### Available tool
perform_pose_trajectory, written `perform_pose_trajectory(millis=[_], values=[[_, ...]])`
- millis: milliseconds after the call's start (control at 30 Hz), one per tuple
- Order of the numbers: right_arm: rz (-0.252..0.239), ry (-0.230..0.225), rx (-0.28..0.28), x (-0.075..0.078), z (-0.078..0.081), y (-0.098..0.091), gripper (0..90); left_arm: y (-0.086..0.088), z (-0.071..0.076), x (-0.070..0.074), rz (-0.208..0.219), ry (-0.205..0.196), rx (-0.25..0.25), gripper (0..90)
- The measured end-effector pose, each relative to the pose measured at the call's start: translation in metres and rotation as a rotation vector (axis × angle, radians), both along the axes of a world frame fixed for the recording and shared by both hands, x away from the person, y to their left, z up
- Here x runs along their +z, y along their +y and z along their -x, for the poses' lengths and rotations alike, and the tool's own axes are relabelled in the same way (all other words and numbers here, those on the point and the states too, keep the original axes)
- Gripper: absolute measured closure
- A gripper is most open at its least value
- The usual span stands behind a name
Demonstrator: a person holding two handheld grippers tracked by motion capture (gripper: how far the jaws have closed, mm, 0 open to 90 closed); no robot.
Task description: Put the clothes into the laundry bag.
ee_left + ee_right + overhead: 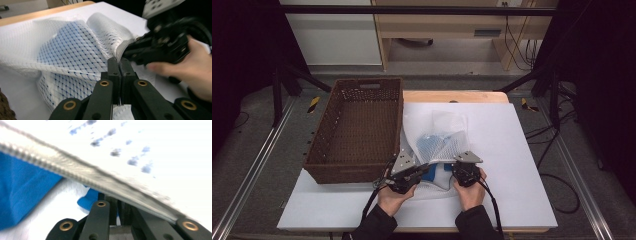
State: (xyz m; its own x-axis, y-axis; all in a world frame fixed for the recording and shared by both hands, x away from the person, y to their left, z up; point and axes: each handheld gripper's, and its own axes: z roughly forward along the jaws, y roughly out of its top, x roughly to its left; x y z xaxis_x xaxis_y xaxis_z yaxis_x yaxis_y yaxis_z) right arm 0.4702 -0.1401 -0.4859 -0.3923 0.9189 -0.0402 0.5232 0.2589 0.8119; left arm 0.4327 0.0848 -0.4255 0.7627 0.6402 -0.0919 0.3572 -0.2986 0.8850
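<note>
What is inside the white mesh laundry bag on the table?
A blue cloth lies inside the white mesh bag, showing through the netting and at its opened mouth. What kind of garment it is stays hidden by the mesh.

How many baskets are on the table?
1. The basket sits on the table's left side, beside the mesh bag that both grippers hold. None seems hidden.

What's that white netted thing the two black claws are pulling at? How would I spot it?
Start at the brown wicker basket on the table's left side. Just right of it, on the white tabletop, lies a crumpled white mesh bag, pinched near its edge by both grippers. Blue cloth shows through its netting, unlike anything nearby.
</note>
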Motion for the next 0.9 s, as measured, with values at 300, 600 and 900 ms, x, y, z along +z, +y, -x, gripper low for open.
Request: perform_pose_trajectory(millis=[300, 600, 900], values=[[-0.095, -0.038, 0.165, 0.015, 0.056, -0.042, 63.4, -0.007, 0.0, -0.011, -0.06, 0.016, -0.022, 88.5], [-0.115, -0.09, 0.079, 0.026, 0.052, -0.067, 58.9, -0.016, -0.004, -0.028, -0.176, 0.051, -0.04, 85.6], [-0.048, -0.012, -0.035, 0.01, 0.03, -0.08, 56.6, 0.021, 0.012, -0.03, -0.196, 0.068, 0.036, 65.6]])
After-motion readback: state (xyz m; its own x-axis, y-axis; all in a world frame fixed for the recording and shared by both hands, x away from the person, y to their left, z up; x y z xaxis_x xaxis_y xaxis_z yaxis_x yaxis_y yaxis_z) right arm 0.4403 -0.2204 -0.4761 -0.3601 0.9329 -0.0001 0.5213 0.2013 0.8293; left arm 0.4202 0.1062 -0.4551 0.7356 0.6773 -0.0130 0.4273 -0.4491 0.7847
